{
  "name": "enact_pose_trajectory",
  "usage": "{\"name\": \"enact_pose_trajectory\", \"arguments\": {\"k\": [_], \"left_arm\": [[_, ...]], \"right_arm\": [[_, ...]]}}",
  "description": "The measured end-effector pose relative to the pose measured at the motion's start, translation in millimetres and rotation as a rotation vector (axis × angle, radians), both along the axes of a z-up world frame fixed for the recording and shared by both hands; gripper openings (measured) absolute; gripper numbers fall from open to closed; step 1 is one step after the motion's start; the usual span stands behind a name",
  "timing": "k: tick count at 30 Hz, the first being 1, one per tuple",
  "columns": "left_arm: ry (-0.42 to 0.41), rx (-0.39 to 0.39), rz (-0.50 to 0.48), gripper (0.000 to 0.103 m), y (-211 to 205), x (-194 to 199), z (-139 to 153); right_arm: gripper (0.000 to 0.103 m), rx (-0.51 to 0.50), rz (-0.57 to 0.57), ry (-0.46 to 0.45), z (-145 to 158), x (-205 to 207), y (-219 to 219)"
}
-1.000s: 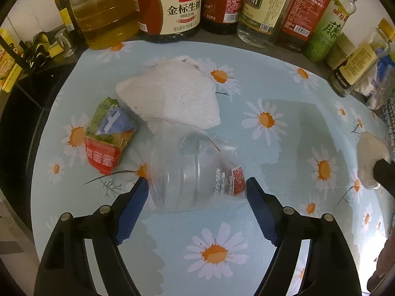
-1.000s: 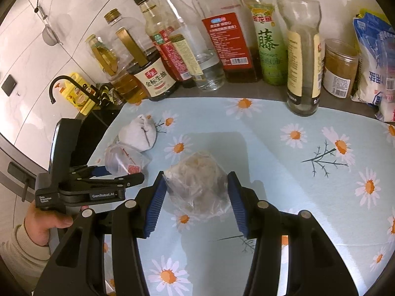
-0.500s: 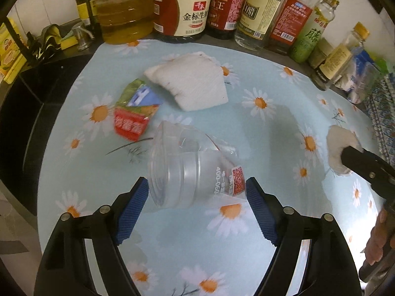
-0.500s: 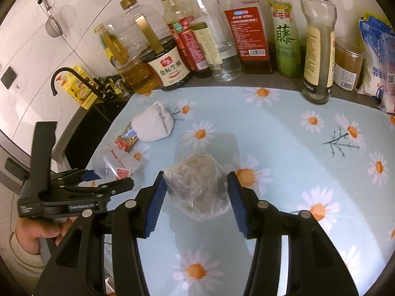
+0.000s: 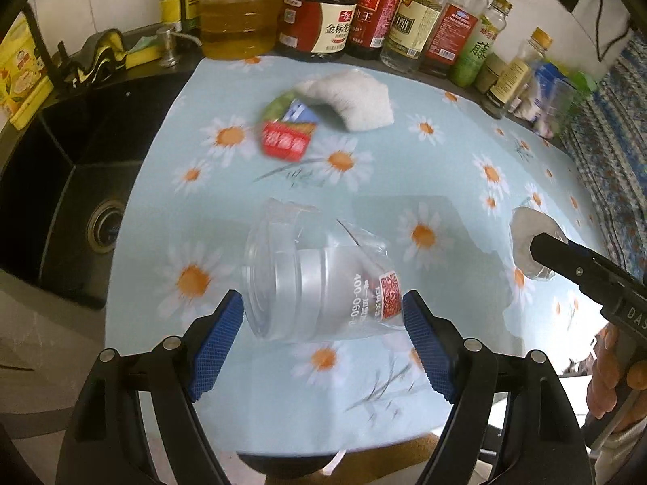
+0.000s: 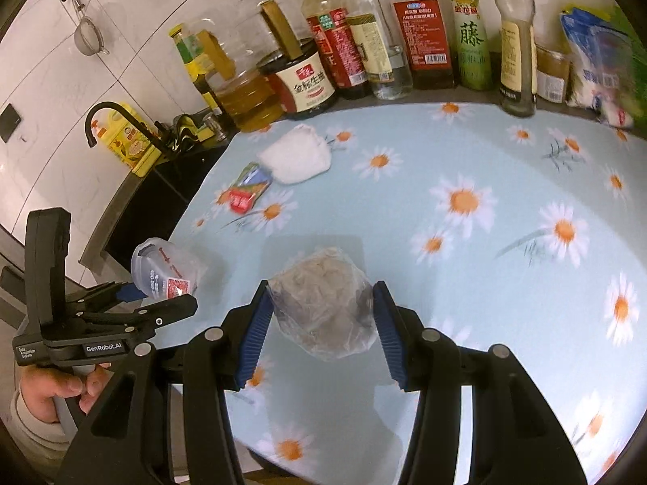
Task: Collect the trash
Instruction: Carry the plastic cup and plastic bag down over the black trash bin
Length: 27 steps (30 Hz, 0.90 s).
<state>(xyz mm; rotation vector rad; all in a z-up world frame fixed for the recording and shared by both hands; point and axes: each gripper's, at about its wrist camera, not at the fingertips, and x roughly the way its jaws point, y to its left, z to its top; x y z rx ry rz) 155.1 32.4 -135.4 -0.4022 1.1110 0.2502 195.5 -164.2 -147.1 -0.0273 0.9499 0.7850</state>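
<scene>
My left gripper (image 5: 323,325) is shut on a clear plastic cup (image 5: 315,283) lying sideways between its blue pads, held above the daisy tablecloth (image 5: 465,169). My right gripper (image 6: 321,319) is shut on a crumpled clear bag of greyish waste (image 6: 323,303). The cup also shows in the right wrist view (image 6: 165,268), and the bag in the left wrist view (image 5: 529,242). On the cloth lie a white paper towel wad (image 5: 356,99) and a red-green snack wrapper (image 5: 287,129), both farther back.
A row of oil and sauce bottles (image 5: 323,12) lines the back wall. A black sink (image 5: 72,186) with a faucet (image 6: 109,121) sits at the left. Packets (image 6: 598,76) stand at the back right. The table's front edge (image 5: 343,444) is close below the grippers.
Both grippers have pulled back and up from the table with their loads. The towel wad and wrapper now appear farther away. The sink has come into view.
</scene>
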Motion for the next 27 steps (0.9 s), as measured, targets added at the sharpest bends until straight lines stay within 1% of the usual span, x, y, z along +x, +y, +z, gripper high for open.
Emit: {"name": "enact_pose_trajectory", "arguments": {"k": [6, 16, 23, 27], "left_arm": [[-0.007, -0.016, -0.057, 0.078, 0.7, -43.4, -2.8], [-0.021, -0.048, -0.095, 0.078, 3.9, -105.0, -9.1], [-0.012, -0.068, -0.139, 0.078, -3.6, -141.8, -18.4], [-0.009, -0.083, -0.139, 0.078, -3.5, -156.8, -25.5]], "right_arm": [[0.051, -0.009, -0.014, 0.007, -8.1, -47.2, 14.1], [0.051, -0.017, -0.032, 0.017, -24.3, -117.3, 34.5], [0.051, -0.024, -0.033, 0.035, -43.1, -155.1, 42.4], [0.051, -0.03, -0.032, 0.049, -52.4, -168.7, 45.4]]}}
